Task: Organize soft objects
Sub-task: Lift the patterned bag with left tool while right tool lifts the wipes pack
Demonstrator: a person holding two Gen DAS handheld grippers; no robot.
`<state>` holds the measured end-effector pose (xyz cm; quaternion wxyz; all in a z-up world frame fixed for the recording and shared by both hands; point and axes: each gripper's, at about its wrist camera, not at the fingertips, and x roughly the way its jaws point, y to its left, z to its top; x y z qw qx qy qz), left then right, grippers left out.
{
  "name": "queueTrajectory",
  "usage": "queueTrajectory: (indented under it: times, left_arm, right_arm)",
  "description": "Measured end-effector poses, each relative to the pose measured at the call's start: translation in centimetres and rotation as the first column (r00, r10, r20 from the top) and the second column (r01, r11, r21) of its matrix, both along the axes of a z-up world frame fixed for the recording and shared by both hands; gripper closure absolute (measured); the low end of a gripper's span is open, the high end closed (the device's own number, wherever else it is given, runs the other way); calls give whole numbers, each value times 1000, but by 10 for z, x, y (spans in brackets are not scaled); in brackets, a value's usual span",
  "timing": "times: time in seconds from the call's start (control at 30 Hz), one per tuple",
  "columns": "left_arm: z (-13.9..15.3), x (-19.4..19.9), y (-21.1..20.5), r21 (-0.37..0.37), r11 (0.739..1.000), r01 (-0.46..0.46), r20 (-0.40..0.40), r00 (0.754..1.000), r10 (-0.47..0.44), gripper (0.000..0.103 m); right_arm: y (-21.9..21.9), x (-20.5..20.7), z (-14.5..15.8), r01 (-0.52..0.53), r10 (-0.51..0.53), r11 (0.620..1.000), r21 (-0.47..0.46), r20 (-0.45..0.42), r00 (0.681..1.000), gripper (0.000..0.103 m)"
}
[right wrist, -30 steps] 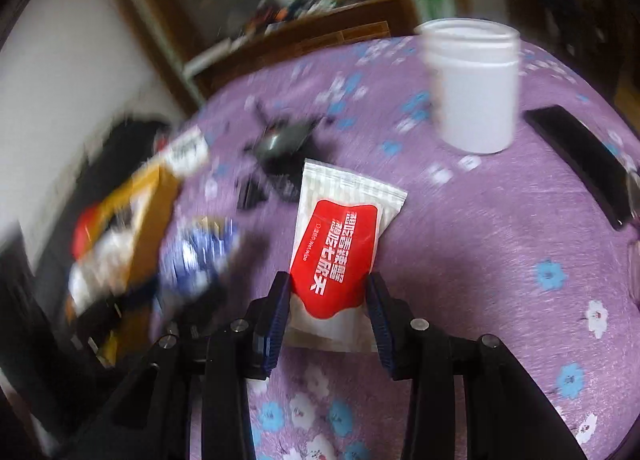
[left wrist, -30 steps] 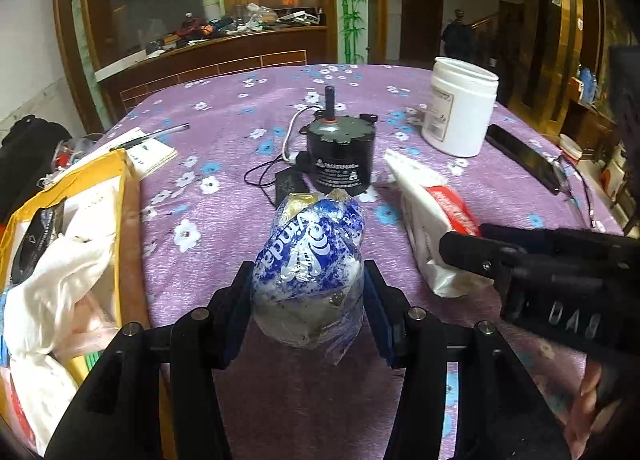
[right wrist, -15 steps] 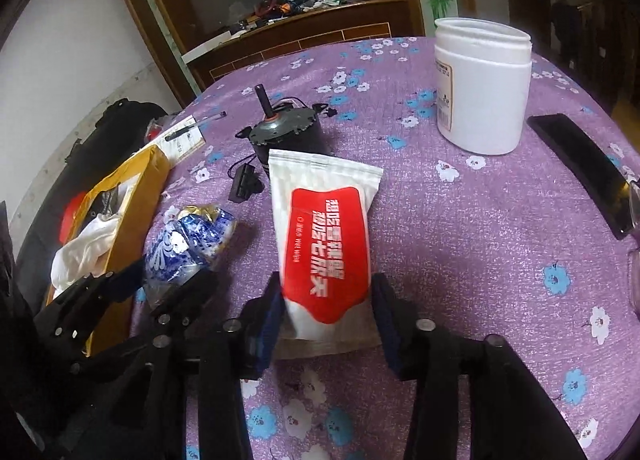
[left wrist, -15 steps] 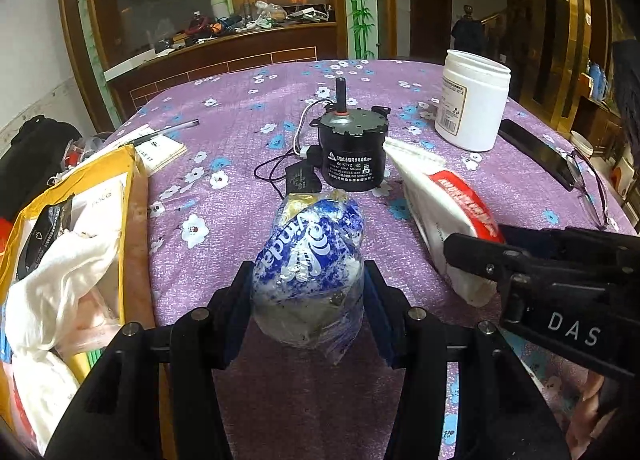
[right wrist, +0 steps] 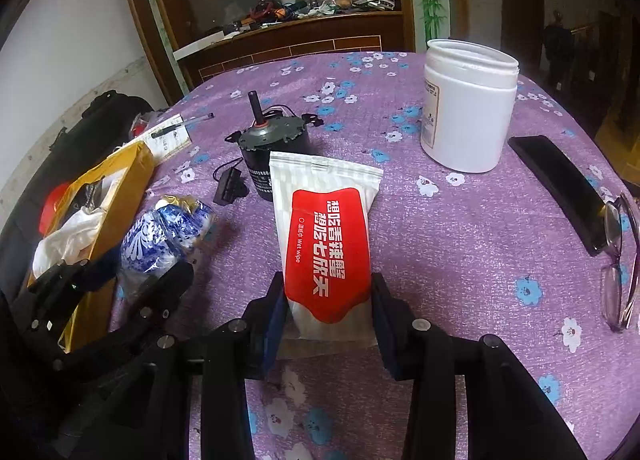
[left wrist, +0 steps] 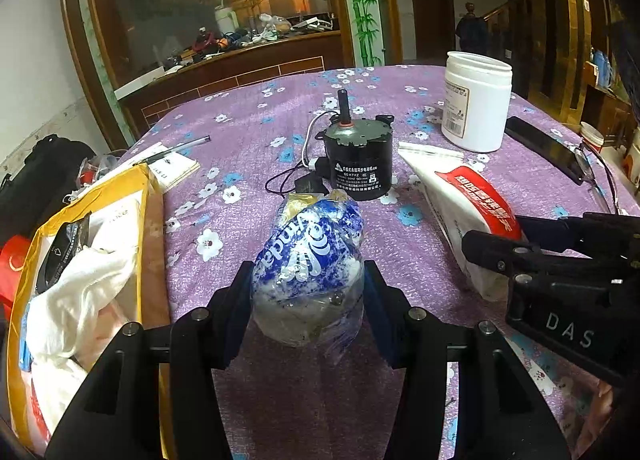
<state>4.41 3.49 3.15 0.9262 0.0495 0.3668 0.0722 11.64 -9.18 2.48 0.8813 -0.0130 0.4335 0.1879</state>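
My left gripper [left wrist: 307, 300] is shut on a blue-and-white tissue pack [left wrist: 308, 260], held over the purple flowered tablecloth [left wrist: 240, 132]. The pack also shows in the right wrist view [right wrist: 164, 236], with the left gripper [right wrist: 132, 288] around it. My right gripper [right wrist: 326, 316] is shut on a white wet-wipe pack with a red label [right wrist: 326, 232]. That pack [left wrist: 460, 200] and the right gripper [left wrist: 540, 256] show at the right of the left wrist view.
A yellow open box [left wrist: 80, 260] with white cloth stands at the table's left edge. A black motor with wires [left wrist: 356, 156], a white jar [left wrist: 476, 104], a black phone [right wrist: 560, 180], glasses [right wrist: 620, 260] and a notepad with pen [left wrist: 172, 164] lie around.
Both grippers have lifted and pulled back a little with their packs. The right view was blurred with motion and is now steady; the wet-wipe pack stands more upright.
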Motion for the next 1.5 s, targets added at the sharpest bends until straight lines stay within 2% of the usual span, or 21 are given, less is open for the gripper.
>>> queueTrajectory:
  times: [0.2,0.37,0.6,0.8,1.13,1.5]
  left_arm:
    - [0,0,-2,19,1000,2,-3,1000,-2,52]
    - [-2,2,-4,17,1000,5,-12,1000,-4,52]
    - [-5,4,-4,17,1000,2,-27,1000,-1,52]
    - [-2,1,-5,32,999,-6,-1,1000,6,52]
    - [3,-4,-7,47,999,-7,40,999,5,52]
    - [10,-8,-4,36,999,-14,82,997,11,52]
  right_arm:
    - [4,-1,-3,-10,10,1000,-26,17,1000,62]
    - [1,0,-4,3,-3,1000,6,10,1000,62]
    - [1,0,-4,6,-6,1000,5,5,1000,61]
    - [-1,1,-2,7,-7,1000,30,0,1000,62]
    - [-6,-4,8,20,-22,999,48,48,999,62]
    - [-10,-7,14,30,-34,997,66,74,997,62]
